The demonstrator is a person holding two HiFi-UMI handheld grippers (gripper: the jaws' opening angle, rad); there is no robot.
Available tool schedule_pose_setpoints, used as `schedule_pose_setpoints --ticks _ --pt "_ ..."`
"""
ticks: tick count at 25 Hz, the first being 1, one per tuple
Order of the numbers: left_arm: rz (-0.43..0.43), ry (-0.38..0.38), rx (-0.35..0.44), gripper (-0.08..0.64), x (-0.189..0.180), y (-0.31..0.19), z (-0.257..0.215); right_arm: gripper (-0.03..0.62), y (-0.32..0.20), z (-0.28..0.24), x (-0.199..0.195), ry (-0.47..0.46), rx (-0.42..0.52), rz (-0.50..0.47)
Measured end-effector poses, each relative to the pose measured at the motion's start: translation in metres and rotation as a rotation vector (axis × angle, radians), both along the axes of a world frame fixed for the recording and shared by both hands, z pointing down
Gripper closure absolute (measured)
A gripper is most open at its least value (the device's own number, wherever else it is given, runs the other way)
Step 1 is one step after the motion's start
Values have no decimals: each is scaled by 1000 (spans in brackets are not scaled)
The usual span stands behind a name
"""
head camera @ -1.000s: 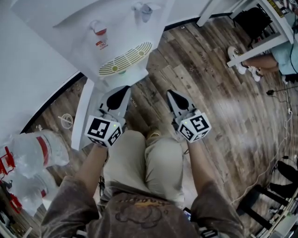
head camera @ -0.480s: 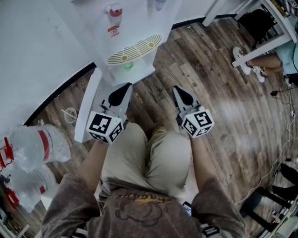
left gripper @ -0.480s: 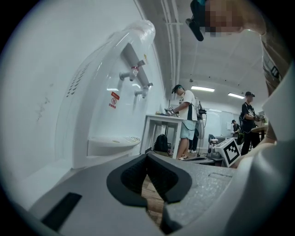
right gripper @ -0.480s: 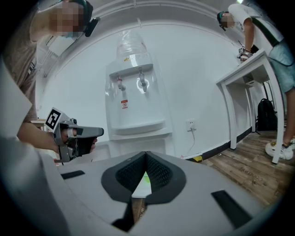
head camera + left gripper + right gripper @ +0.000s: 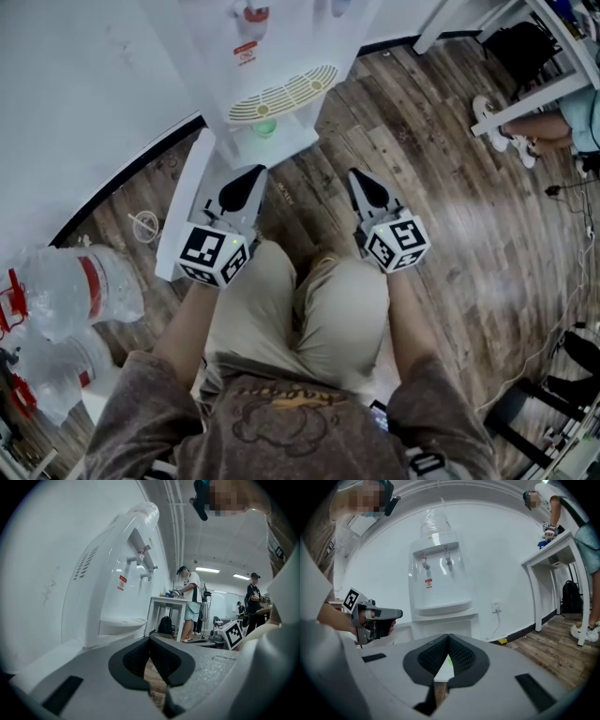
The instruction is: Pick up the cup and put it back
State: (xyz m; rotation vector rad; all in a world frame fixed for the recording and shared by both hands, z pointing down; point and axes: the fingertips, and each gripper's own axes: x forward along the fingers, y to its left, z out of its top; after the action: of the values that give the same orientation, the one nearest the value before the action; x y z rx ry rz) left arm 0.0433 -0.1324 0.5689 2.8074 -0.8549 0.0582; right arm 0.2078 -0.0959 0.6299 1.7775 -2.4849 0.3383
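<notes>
A small green cup (image 5: 264, 127) stands on the ledge under the drip tray (image 5: 281, 92) of a white water dispenser (image 5: 281, 37). In the head view my left gripper (image 5: 246, 180) hangs over the wooden floor just short of that ledge, shut and empty. My right gripper (image 5: 359, 178) is level with it to the right, also shut and empty. The left gripper view shows the closed left gripper (image 5: 150, 639) beside the dispenser (image 5: 117, 583). In the right gripper view, the closed right gripper (image 5: 449, 637) faces the dispenser (image 5: 440, 578), with a green sliver behind its jaws.
Large water bottles (image 5: 75, 295) lie on the floor at the left. A white table (image 5: 525, 84) with a person's feet (image 5: 497, 122) and a black backpack (image 5: 511, 37) is at the right. Cables (image 5: 562, 187) run along the floor at the far right.
The dispenser has shifted up and to the right in the head view, and the green cup under the tray shows more clearly. Both grippers stay shut and hardly move.
</notes>
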Motion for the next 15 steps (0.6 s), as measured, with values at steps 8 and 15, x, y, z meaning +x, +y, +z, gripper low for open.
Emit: schedule_pose_setpoints --ticks 8,15 --pt "10 5 3 557 4 6 1 532 -5 2 -8 -25 2 -29" --pt "-3 1 -5 557 -2 8 7 418 -14 13 -17 -41 -21 -63"
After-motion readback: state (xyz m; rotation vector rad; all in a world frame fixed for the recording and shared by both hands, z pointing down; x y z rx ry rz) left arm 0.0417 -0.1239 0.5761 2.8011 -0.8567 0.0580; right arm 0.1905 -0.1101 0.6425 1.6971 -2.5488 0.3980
